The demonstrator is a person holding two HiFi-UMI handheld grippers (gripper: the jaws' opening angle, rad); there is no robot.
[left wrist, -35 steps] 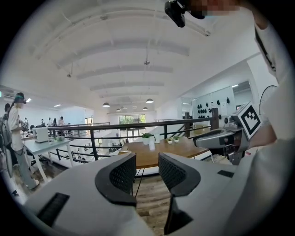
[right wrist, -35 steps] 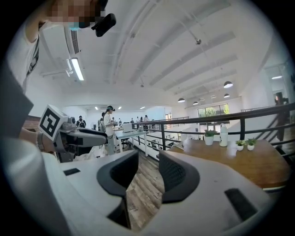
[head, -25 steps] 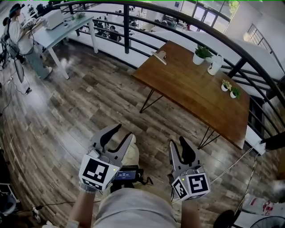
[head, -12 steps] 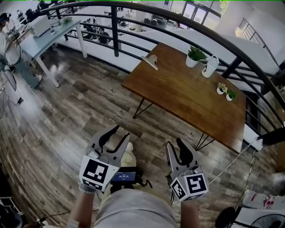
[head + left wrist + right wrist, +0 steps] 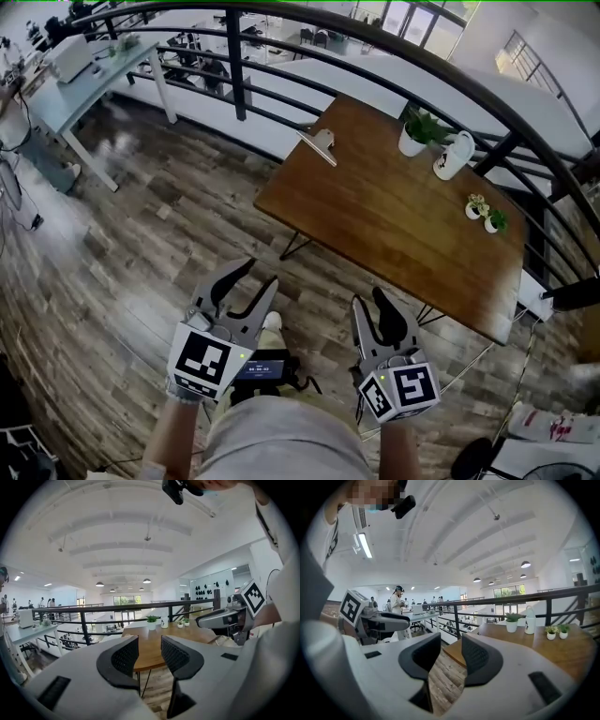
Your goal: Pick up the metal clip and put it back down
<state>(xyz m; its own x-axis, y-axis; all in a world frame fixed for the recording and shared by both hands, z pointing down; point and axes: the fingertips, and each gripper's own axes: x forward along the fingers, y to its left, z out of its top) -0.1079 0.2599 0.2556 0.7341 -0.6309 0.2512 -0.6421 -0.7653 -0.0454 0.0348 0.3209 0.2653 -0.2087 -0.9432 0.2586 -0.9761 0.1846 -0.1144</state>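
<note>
Desk [image 5: 375, 211] of brown wood stands ahead of the person, across a stretch of plank floor [image 5: 141, 244]. The metal clip [image 5: 317, 146] appears to be the thin pale bar at the desk's far left corner, on the side next to the black railing [image 5: 234, 56]. It is too small to make out in detail. Its long axis runs diagonally across that corner.

The left hand-held gripper [image 5: 261, 274] and the right hand-held gripper [image 5: 369, 300] are both well short of the desk's near edge. Each has its jaws apart with nothing between them.

The clip lies ahead, between the lines of the two grippers. Neither is clearly nearer, so reaching it probably means closing in on the desk's left end first.
</note>
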